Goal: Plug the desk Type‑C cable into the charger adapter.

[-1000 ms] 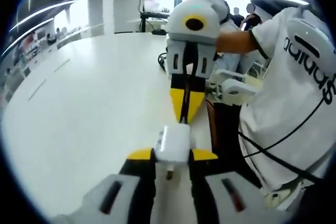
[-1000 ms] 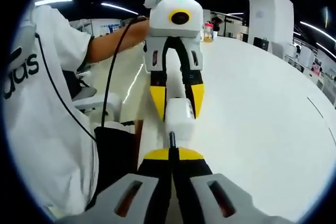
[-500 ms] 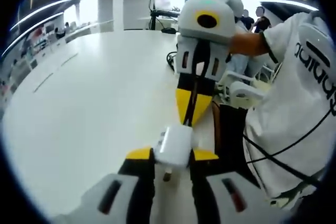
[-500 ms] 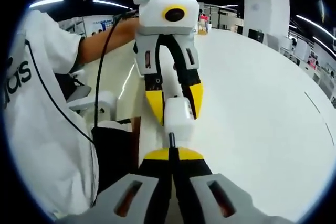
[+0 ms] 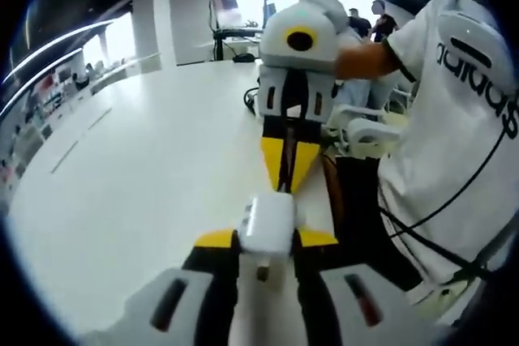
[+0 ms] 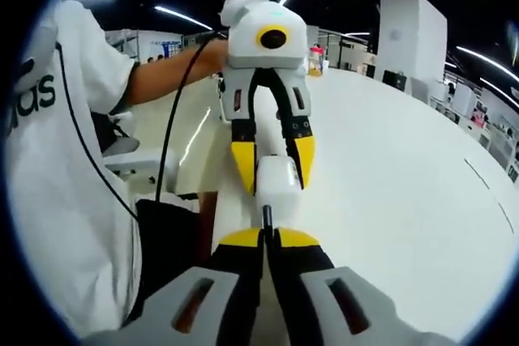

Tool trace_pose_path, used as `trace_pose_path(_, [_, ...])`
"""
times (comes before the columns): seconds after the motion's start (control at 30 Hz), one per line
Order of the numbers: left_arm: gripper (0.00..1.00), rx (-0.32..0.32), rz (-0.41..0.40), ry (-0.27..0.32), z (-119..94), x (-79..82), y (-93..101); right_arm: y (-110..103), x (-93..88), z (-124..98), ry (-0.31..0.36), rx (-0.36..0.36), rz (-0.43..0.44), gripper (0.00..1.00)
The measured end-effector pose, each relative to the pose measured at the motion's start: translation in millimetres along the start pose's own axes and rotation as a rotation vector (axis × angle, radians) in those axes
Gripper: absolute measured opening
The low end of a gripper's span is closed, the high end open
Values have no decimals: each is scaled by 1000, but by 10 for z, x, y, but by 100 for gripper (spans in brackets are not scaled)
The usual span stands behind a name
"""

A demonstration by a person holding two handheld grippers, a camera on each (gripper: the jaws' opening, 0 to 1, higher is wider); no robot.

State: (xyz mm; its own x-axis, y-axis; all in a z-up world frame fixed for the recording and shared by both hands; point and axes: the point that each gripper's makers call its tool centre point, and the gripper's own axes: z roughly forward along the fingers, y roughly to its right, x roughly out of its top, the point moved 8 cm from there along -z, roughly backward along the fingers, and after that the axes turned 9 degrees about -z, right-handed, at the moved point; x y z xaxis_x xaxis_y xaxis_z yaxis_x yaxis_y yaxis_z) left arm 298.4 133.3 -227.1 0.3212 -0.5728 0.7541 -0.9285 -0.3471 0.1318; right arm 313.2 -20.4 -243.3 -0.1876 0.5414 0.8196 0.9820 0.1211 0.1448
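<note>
The white charger adapter (image 5: 266,227) sits clamped between the yellow tips of my left gripper (image 5: 265,240), held above the white desk (image 5: 138,168). Facing it, my right gripper (image 5: 287,169) is shut on the black Type-C cable plug, whose end meets the adapter's far face. In the right gripper view, my right gripper (image 6: 267,237) pinches the black plug (image 6: 267,216), its tip touching the adapter (image 6: 276,186). The left gripper (image 6: 272,174) holds the adapter from the far side. I cannot tell whether the plug is seated.
A person in a white T-shirt (image 5: 454,143) stands at the desk edge, arm (image 6: 166,79) reaching to the left gripper. A black cable (image 6: 174,119) hangs from it. White chairs (image 5: 365,131) and a monitor (image 5: 225,10) lie beyond. The white desk (image 6: 405,176) spreads wide.
Both views have shifted slightly with the hands. The grippers stay facing each other, with the plug tip still against the adapter.
</note>
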Motion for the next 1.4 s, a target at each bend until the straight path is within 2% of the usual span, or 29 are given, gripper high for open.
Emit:
trace_pose_path(0.13, [24, -3, 16, 18, -29, 6, 6, 50, 7, -133, 38, -45, 25, 8])
trace_pose_path(0.23, [24, -2, 12, 43, -46, 24, 10, 58, -35, -231, 33, -64, 29, 9])
trace_pose_path(0.37, [25, -2, 9, 47, -50, 30, 10, 68, -62, -279, 25, -79, 26, 10])
trace_pose_path(0.4, [26, 5, 15, 51, -49, 43, 31, 59, -141, -469, 14, -117, 35, 10])
trace_pose_path(0.47, [29, 9, 14, 53, -28, 57, 81, 48, -248, -679, -3, -163, 51, 10])
trace_pose_path(0.57, [36, 16, 7, 34, -11, 56, 94, 35, -352, -860, -21, -201, 70, 11])
trace_pose_path(0.67, [36, 22, 0, 47, 7, 59, 110, 51, -459, -1028, -26, -238, 90, 12])
trace_pose_path(0.83, [33, 37, 20, 39, 16, 22, 108, 32, -672, -1281, -66, -304, 124, 13])
trace_pose_path(0.87, [30, 63, 26, 70, 6, 47, 86, 36, -742, -1358, -87, -323, 130, 13])
trace_pose_path(0.93, [29, 34, -14, 50, 5, 21, 106, 27, -832, -1458, -109, -338, 144, 13])
trace_pose_path(1.0, [29, 49, 15, 47, 23, 4, 93, 23, -889, -1532, -126, -349, 150, 13])
trace_pose_path(1.1, [29, 39, 10, 33, 38, -18, 75, 18, -997, -1657, -182, -366, 151, 13])
trace_pose_path(1.3, [28, 32, 11, 30, 57, -11, 29, 18, -1116, -1779, -239, -372, 179, 13])
trace_pose_path(1.4, [28, 25, 13, 24, 58, -6, 3, -9, -1120, -1767, -256, -368, 194, 12])
